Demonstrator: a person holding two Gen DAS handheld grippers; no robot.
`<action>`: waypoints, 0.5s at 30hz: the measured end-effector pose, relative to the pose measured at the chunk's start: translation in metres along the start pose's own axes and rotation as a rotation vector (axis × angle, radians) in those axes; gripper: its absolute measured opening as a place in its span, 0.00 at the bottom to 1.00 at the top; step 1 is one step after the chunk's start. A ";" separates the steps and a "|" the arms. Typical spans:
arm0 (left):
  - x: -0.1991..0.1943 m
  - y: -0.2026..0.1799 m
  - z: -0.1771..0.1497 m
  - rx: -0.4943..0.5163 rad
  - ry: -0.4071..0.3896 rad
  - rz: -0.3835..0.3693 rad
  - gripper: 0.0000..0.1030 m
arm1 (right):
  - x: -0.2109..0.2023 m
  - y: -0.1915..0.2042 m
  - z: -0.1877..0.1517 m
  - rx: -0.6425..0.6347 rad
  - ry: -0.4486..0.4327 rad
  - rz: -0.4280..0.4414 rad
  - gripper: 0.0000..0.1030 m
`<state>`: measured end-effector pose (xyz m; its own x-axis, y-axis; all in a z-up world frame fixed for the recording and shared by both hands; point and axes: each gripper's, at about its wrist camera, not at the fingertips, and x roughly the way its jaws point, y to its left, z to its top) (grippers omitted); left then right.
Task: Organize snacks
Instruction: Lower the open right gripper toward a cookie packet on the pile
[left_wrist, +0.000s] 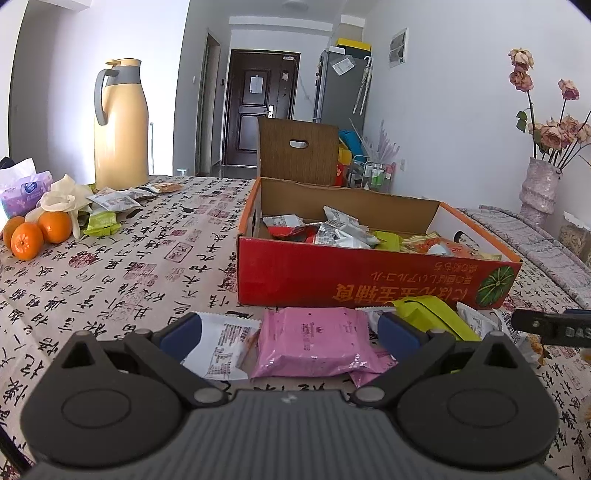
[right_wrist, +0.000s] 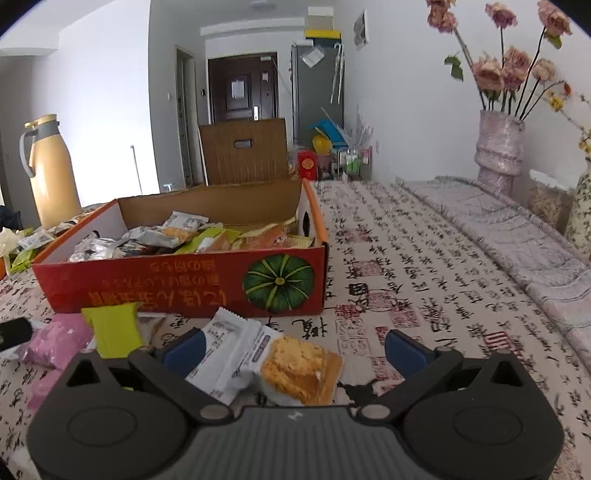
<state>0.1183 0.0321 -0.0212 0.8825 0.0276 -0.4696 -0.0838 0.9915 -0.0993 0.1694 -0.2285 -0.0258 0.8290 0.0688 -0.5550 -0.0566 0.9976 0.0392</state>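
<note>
both grippers hang low over the table with their jaws spread wide and nothing clamped. left gripper (left_wrist: 300, 328) has its blue pads on either side of a pink packet (left_wrist: 308, 341) that lies flat on the cloth, not touching it as far as can be told; a white wrapper (left_wrist: 221, 345) lies just beside the left pad and a lime-green packet (left_wrist: 430, 314) by the right one. right gripper (right_wrist: 295, 345) straddles a white packet (right_wrist: 231, 354) and a clear-wrapped golden cake (right_wrist: 301, 369), which lie between the pads, nearer the left one. just beyond these loose snacks stands the red cardboard box (right_wrist: 184, 284), open, already holding a heap of packets. further left on the calligraphy-print tablecloth (left_wrist: 110, 280) sit three oranges (left_wrist: 37, 232), more wrappers, a tissue pack (left_wrist: 24, 192) and a yellow thermos jug (left_wrist: 120, 125). a vase of dried roses (right_wrist: 498, 147) stands at the far right.
</note>
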 end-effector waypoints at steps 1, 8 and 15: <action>0.000 0.000 0.000 -0.001 0.000 0.001 1.00 | 0.007 0.000 0.002 0.010 0.020 -0.005 1.00; 0.001 0.001 0.000 -0.004 0.004 -0.008 1.00 | 0.034 -0.005 -0.003 0.059 0.106 0.013 0.75; 0.001 0.001 0.000 -0.008 0.006 -0.011 1.00 | 0.031 -0.005 -0.006 0.063 0.097 0.058 0.60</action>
<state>0.1189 0.0334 -0.0219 0.8805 0.0159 -0.4738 -0.0780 0.9907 -0.1116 0.1921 -0.2317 -0.0482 0.7677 0.1290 -0.6277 -0.0650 0.9902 0.1240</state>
